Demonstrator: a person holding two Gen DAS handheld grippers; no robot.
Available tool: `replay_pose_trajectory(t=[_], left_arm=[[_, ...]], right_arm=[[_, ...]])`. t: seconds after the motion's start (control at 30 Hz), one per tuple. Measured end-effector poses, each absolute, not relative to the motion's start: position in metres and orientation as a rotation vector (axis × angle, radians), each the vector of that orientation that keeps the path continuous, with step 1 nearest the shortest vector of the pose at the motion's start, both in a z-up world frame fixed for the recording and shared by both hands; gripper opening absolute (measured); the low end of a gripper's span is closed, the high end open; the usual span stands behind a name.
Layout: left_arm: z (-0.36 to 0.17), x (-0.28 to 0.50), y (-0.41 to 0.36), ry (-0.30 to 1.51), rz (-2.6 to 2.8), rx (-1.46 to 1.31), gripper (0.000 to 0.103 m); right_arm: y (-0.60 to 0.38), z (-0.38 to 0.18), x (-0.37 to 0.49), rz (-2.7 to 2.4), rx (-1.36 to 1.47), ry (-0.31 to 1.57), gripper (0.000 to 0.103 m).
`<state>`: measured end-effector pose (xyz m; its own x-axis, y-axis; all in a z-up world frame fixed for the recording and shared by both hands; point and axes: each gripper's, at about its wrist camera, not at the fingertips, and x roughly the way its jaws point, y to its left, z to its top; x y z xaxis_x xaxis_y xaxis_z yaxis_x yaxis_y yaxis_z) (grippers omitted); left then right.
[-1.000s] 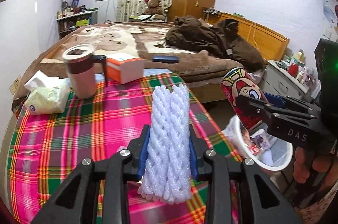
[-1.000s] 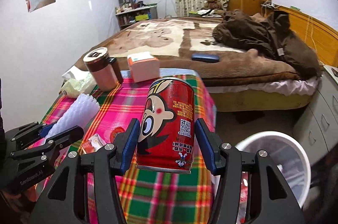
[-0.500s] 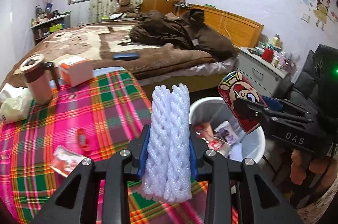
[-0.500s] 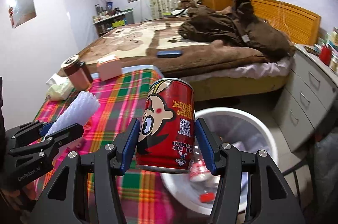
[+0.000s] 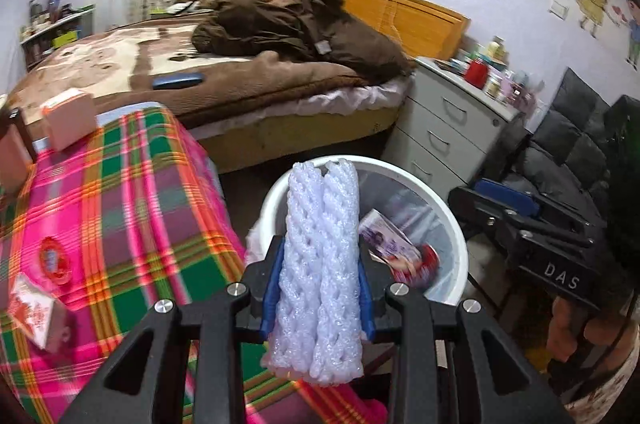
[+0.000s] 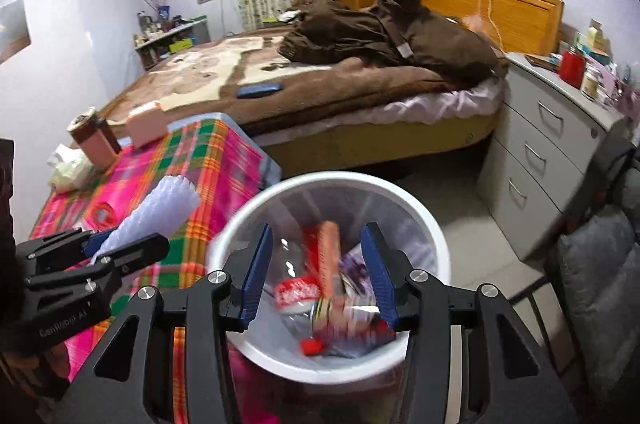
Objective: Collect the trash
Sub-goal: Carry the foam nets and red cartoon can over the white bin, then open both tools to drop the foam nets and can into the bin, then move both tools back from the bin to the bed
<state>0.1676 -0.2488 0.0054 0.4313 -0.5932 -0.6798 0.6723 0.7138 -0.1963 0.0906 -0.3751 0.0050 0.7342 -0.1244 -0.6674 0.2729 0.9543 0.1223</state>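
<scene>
Fingers of our left gripper [image 5: 320, 288] clamp the white foam net [image 5: 320, 264] at lower centre, its tip over the white bin's [image 5: 456, 224] near rim. Our right gripper [image 6: 320, 268] stands wide and empty above the bin, a blurred red can [image 6: 332, 288] among the trash below. We judge the net should travel further over the opening before release; wrappers [image 5: 36, 308] remain on the plaid cloth [image 5: 120, 191], lower left.

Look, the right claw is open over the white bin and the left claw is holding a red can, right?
Not quite. In the left wrist view the left claw holds a white foam net sleeve, not a red can. The right claw is open over the white bin.
</scene>
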Motion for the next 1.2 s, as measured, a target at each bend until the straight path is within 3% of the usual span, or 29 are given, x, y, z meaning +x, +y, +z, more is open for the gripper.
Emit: replay_pose_trajectory(t=[0.37,0.43,0.47,0.5,1.2], left_arm=[[-0.031,0.174,-0.310,0.910,-0.790,0.217,0.037],[-0.032,0.174,-0.315,0.911,-0.798,0.217,0.050],[-0.032,0.173,-0.317,0.904,-0.809,0.220,0.062],[-0.031,0.171,-0.318,0.892,-0.815,0.224,0.065],[-0.004,0.165,-0.271,0.819,-0.757,0.151,0.068]], right_arm=[[-0.405,-0.021,0.087,-0.265,0.284,0.777,0.048],[-0.408,-0.022,0.086,-0.276,0.290,0.779,0.048],[-0.411,-0.023,0.085,-0.284,0.296,0.781,0.048],[-0.413,-0.023,0.084,-0.288,0.303,0.779,0.048],[-0.405,-0.017,0.080,-0.268,0.313,0.739,0.057]])
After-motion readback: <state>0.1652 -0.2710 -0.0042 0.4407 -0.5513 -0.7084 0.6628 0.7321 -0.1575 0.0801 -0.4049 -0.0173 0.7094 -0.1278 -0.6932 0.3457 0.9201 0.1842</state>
